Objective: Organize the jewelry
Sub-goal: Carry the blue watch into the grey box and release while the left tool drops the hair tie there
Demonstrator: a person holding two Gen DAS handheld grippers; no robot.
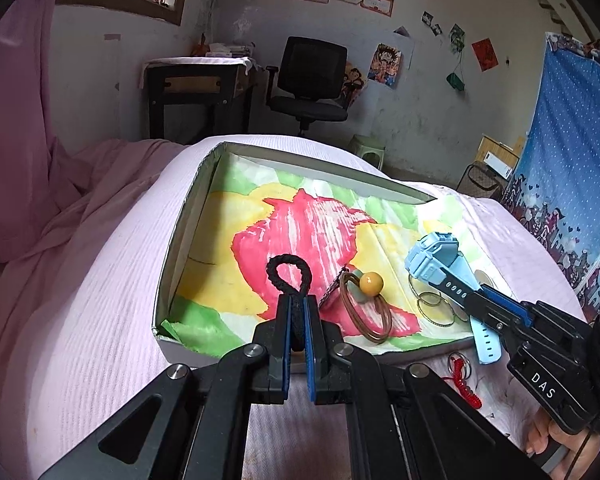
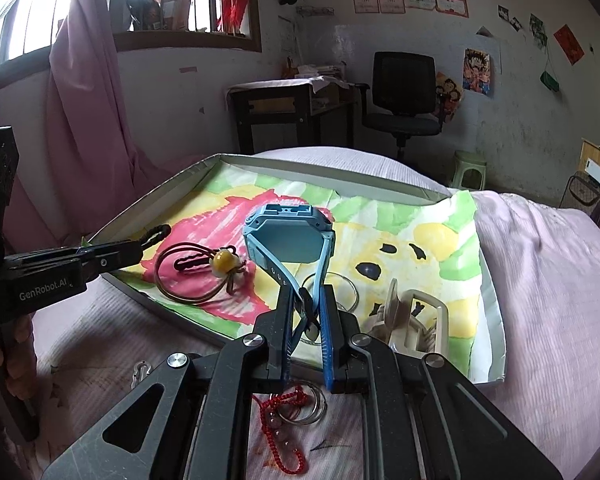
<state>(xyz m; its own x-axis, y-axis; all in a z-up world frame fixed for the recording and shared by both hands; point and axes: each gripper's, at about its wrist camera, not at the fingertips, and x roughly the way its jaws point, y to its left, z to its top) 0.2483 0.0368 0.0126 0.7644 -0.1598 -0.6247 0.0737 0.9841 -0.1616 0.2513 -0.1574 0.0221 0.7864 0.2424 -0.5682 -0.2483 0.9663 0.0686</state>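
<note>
With left gripper point(image 1: 298, 320) clamped on the black cord loop point(image 1: 290, 276) and right gripper point(image 2: 306, 312) on the blue watch point(image 2: 290, 236), both should be lowered onto the painted tray point(image 1: 204, 184) at frame centre before fingers are parted.

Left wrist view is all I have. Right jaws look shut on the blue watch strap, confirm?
Observer: Yes. The right wrist view shows the right gripper pinching the strap, with the blue watch case sticking up past the jaws, over the tray.
Operator: Anything hidden behind that gripper?
Observer: A beige claw clip lies in the tray's near right part.
Operator: Any strays outside the tray I'm missing?
Observer: One small silver clasp on the bedspread, in front of the tray's near edge.
</note>
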